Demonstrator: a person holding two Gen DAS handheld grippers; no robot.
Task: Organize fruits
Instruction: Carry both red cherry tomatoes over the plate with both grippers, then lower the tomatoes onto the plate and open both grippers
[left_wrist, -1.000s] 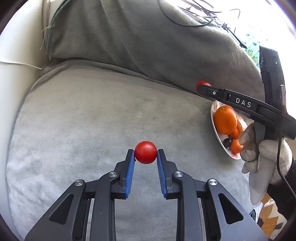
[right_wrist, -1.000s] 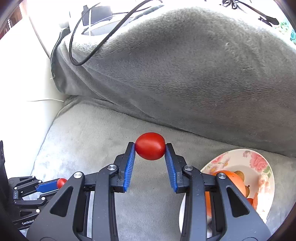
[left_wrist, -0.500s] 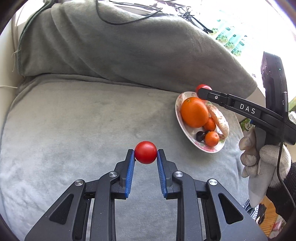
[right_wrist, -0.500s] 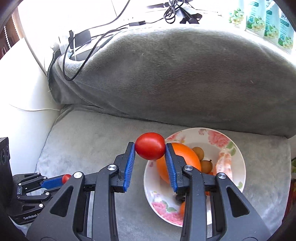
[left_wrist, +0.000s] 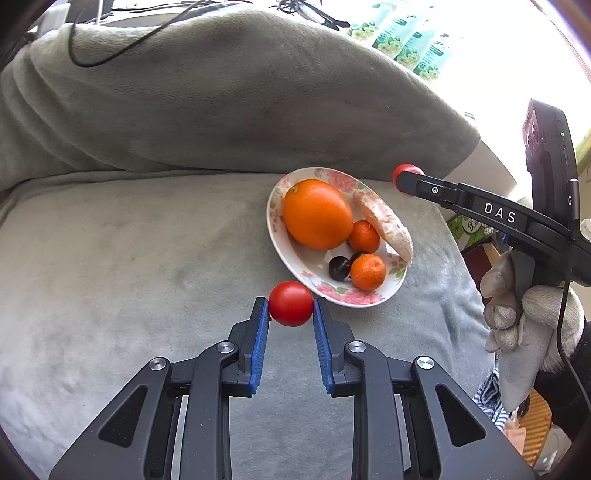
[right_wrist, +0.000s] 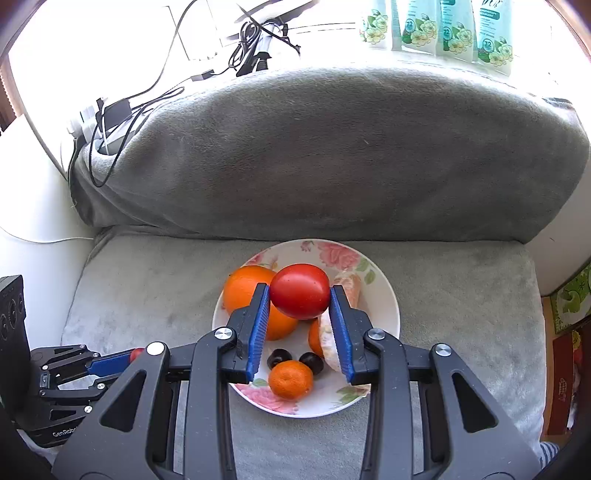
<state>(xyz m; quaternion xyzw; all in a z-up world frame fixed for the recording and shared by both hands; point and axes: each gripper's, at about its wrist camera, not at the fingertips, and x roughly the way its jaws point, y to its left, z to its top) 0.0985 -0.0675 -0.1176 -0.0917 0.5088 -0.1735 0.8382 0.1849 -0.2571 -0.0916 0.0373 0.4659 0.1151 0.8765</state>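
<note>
My left gripper (left_wrist: 291, 308) is shut on a small red tomato (left_wrist: 290, 303), held just in front of the near rim of a flowered plate (left_wrist: 280, 254). On the plate lie a large orange (left_wrist: 317, 214), two mandarins (left_wrist: 367, 272), dark grapes (left_wrist: 339, 267) and a peeled segment (left_wrist: 384, 225). My right gripper (right_wrist: 300, 295) is shut on a larger red tomato (right_wrist: 300, 291), hanging above the same plate (right_wrist: 384, 295). In the left wrist view the right gripper (left_wrist: 406, 177) shows from the side, beyond the plate's far right edge, a gloved hand (left_wrist: 532, 317) holding it.
The plate rests on a grey sofa seat cushion (left_wrist: 129, 266) with a grey back cushion (right_wrist: 332, 155) behind. Black cables and a charger (right_wrist: 110, 110) lie on the sill at the upper left. Packs with flower prints (right_wrist: 443, 29) stand at the window.
Both grippers have travelled across the cushion toward the plate with their tomatoes. The plate now sits right before the left gripper and under the right one.
</note>
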